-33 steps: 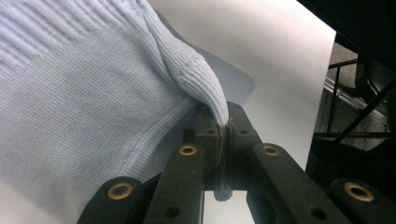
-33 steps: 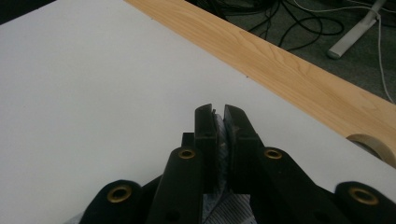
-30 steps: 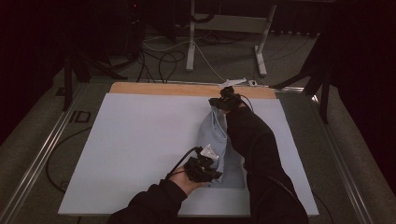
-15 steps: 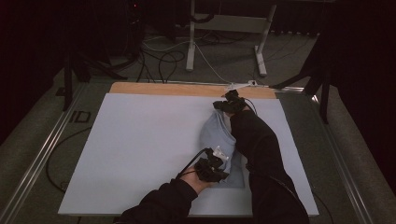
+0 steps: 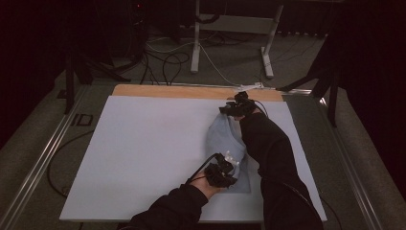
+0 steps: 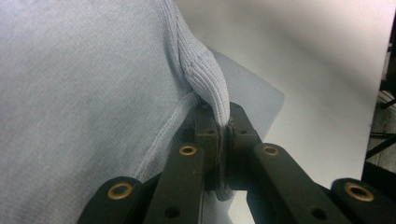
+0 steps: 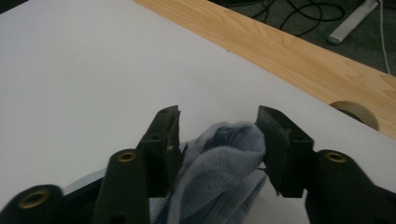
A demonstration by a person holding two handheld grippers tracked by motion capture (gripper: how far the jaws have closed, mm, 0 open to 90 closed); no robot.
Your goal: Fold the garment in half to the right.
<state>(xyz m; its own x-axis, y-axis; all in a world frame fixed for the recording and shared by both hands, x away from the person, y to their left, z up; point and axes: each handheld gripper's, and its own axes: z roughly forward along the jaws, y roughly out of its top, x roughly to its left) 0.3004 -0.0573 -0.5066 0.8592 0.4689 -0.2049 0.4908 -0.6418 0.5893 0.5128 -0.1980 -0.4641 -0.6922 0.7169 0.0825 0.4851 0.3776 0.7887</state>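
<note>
A light blue knit garment (image 5: 224, 138) lies bunched lengthwise on the white table top (image 5: 143, 148), right of centre. My left gripper (image 5: 229, 165) is at its near end, shut on a ribbed hem fold (image 6: 205, 79) that rises from between the pads (image 6: 223, 122). My right gripper (image 5: 227, 111) is at the garment's far end, close to the wooden strip. Its jaws have just been opening and stand apart, and a bunched fold of blue cloth (image 7: 224, 158) sits loosely between them (image 7: 217, 123).
A wooden strip (image 5: 191, 91) runs along the table's far edge, with a round hole (image 7: 355, 114) in it. Metal rails flank the table. Cables and a white stand's legs (image 5: 230, 43) lie on the floor beyond. Both sleeves reach in from the near edge.
The left gripper has shifted a little to the right, still holding the hem. The right gripper has stayed at the far end of the garment.
</note>
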